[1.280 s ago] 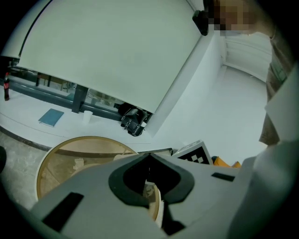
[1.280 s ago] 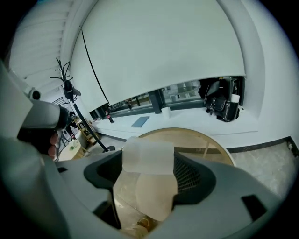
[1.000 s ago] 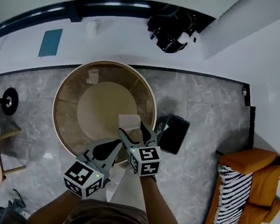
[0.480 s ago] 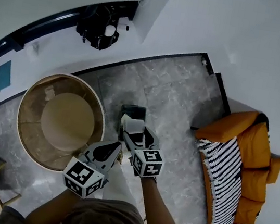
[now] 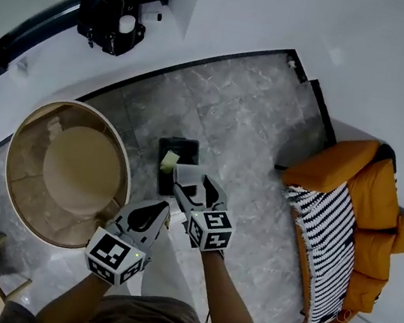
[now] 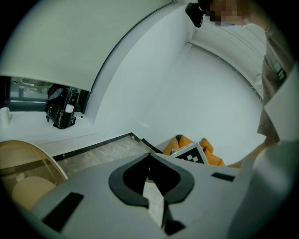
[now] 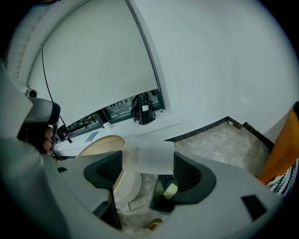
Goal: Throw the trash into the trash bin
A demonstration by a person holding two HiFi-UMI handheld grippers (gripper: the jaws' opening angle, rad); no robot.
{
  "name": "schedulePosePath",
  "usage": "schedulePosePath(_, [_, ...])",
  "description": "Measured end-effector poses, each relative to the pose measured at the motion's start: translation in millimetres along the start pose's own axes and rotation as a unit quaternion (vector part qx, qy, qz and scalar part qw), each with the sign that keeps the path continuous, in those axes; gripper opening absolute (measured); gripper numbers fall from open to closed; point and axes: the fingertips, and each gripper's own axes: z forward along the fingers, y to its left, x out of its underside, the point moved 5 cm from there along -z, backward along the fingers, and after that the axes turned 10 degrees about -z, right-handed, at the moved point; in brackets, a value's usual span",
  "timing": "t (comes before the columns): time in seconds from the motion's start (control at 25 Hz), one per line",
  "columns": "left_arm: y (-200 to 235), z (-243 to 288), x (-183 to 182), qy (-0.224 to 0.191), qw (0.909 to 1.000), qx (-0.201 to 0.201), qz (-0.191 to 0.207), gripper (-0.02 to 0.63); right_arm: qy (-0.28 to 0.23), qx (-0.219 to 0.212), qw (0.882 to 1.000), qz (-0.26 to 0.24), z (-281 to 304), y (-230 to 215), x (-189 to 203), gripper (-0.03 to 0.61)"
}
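Grey marble floor [image 5: 253, 127] underfoot, with a round wooden table [image 5: 21, 197] off to the left and an orange sofa [image 5: 366, 183] on the right. The right gripper [image 5: 187, 183] hangs over the black trash bin [image 5: 181, 146], jaws spread wide and clamped on a white piece of paper [image 7: 148, 155]. Inside the bin lies a yellowish scrap [image 5: 169, 161]. The left gripper [image 5: 162, 211] sits just beside, tips pinched together. A pale strip shows in the gap, too unclear to name.
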Motion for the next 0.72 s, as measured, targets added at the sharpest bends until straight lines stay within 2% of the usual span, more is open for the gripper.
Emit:
schedulePosePath(0.44, [82, 55, 67, 0.016, 0.9986, -0.043, -0.028, 0.017, 0.055, -0.035, 0.998, -0.016, 103, -33, 104, 0.359])
schedulePosePath(0.56, [97, 63, 82, 0.019, 0.9979, -0.05, -0.036, 0.017, 0.081, -0.04, 0.996, -0.021, 124, -41, 134, 0.359])
schedulePosePath(0.72, [107, 70, 92, 0.023, 0.9975, -0.054, -0.039, 0.017, 0.1, -0.043, 0.994, -0.023, 140, -46, 154, 0.359])
